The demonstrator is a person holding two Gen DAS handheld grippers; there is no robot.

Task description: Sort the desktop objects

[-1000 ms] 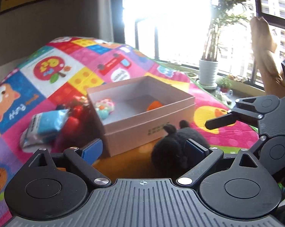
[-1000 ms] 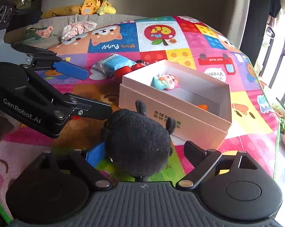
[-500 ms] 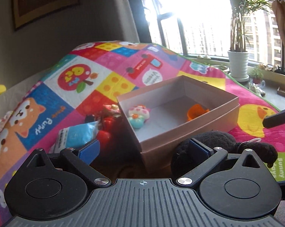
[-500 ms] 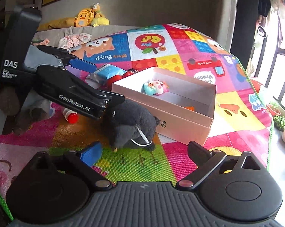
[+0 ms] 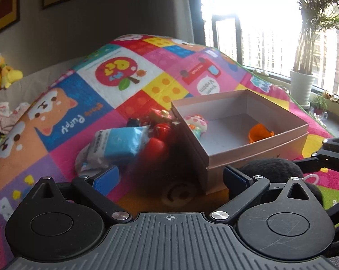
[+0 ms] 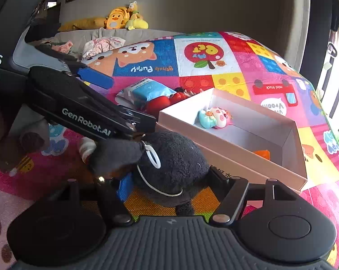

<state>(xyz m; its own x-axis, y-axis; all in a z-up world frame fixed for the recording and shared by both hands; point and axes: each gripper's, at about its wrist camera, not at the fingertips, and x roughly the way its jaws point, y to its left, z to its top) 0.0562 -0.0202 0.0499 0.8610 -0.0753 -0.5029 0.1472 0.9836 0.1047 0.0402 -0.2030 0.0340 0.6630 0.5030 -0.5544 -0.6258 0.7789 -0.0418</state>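
My right gripper [image 6: 171, 180] is closing around a black plush toy [image 6: 176, 159], and both pads touch its sides. The plush lies on the mat against the near wall of an open pink box [image 6: 237, 157]. Inside the box sit a pastel pig toy [image 6: 216, 118] and an orange piece [image 6: 261, 154]. My left gripper [image 5: 170, 178] is open with nothing between its fingers, and it faces the box's near corner [image 5: 205, 164]. Left of the box lie a blue-and-white packet [image 5: 117, 144] and red toys [image 5: 155, 146]. The black plush [image 5: 273, 168] shows at the right of the left wrist view.
A colourful play mat [image 6: 237, 67] covers the surface. Yellow plush toys [image 6: 122, 20] and crumpled clothes [image 6: 101, 45] lie at the back. A small white-and-red bottle [image 6: 87, 148] sits by the plush. A potted plant [image 5: 302, 85] stands at the bright window.
My right gripper moved forward onto the black plush and its jaws narrowed around it. My left gripper swung left, off the plush, toward the packet and box corner.
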